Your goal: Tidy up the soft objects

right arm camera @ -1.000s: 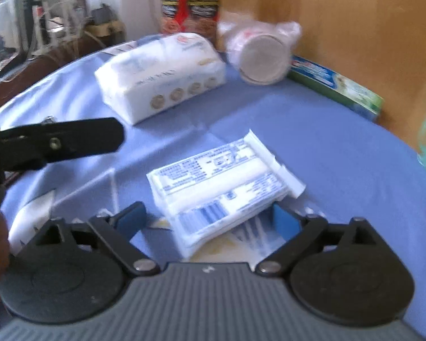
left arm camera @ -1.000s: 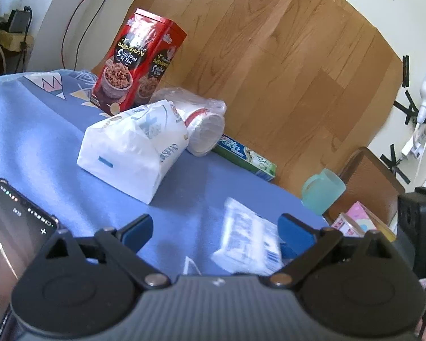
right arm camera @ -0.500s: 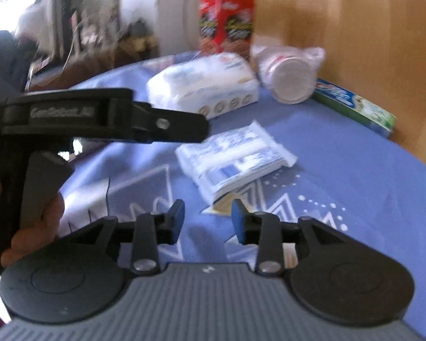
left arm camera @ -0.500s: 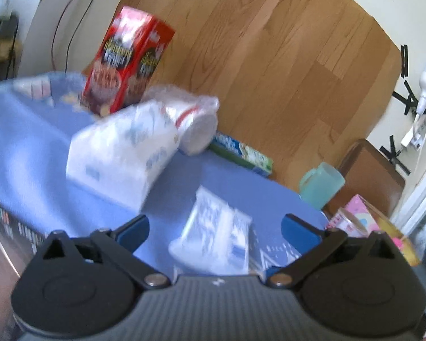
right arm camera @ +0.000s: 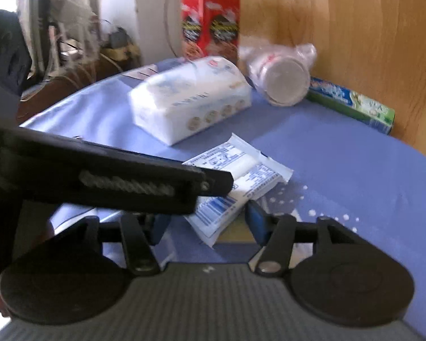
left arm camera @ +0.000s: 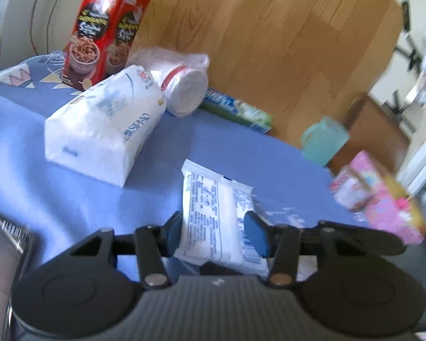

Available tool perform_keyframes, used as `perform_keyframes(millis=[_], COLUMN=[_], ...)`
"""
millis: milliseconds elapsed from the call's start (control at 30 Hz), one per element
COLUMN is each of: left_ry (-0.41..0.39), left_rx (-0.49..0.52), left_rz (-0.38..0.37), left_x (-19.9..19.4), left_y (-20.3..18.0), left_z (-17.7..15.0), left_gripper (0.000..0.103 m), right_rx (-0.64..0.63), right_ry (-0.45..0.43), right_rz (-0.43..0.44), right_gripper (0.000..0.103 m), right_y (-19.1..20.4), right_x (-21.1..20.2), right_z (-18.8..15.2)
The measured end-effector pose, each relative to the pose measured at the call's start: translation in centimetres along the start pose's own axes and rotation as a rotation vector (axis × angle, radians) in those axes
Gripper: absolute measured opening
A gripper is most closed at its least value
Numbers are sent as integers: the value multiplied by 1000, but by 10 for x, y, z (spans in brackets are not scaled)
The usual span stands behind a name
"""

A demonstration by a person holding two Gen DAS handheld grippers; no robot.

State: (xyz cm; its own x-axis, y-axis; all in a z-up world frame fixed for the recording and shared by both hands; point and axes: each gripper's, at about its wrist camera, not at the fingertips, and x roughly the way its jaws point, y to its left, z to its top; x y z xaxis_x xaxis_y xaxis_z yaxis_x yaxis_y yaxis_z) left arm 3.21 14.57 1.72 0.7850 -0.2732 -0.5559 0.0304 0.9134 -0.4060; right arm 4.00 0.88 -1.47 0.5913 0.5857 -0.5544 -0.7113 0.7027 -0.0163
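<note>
A small flat white packet with blue print (left arm camera: 217,213) lies on the blue tablecloth. My left gripper (left arm camera: 214,234) has its blue pads closed against both sides of the packet's near end. The packet also shows in the right wrist view (right arm camera: 241,182), with the left gripper's black body (right arm camera: 113,182) crossing over it. My right gripper (right arm camera: 206,224) is open, its pads either side of the packet's near corner without touching. A big white tissue pack (left arm camera: 105,125) lies farther back on the cloth.
A red cereal box (left arm camera: 105,31) stands at the back, a bagged stack of cups (left arm camera: 181,85) and a green box (left arm camera: 238,110) lie by the wooden board. A mint cup (left arm camera: 323,140) and pink box (left arm camera: 380,199) sit right. A phone (left arm camera: 2,227) is at left.
My left gripper moved onto the small packet and closed from wide open onto it. My right gripper went from wide open to nearly shut, then opened partway again near the packet.
</note>
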Motion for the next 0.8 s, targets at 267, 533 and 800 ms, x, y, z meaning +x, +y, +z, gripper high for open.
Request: perform_keyframes(millis=[267,533,800], left_ry=[-40,169,154], left_rx=[106,280,354], left_rz=[-158,-291,-397], left_x=[-30,41,50], left_y=[-76,-180,-244], left_z=[-24,-70,-58], left_gripper=[50,55,58], right_rx=[-101,168,275], right_ry=[-201,-134,-268], right_rz=[-174,-356,-460], right_gripper=[58,58,57], right_y=[16,-50,-85], right_x=[-99,-154,-190], right_z=[-49,-122,-142])
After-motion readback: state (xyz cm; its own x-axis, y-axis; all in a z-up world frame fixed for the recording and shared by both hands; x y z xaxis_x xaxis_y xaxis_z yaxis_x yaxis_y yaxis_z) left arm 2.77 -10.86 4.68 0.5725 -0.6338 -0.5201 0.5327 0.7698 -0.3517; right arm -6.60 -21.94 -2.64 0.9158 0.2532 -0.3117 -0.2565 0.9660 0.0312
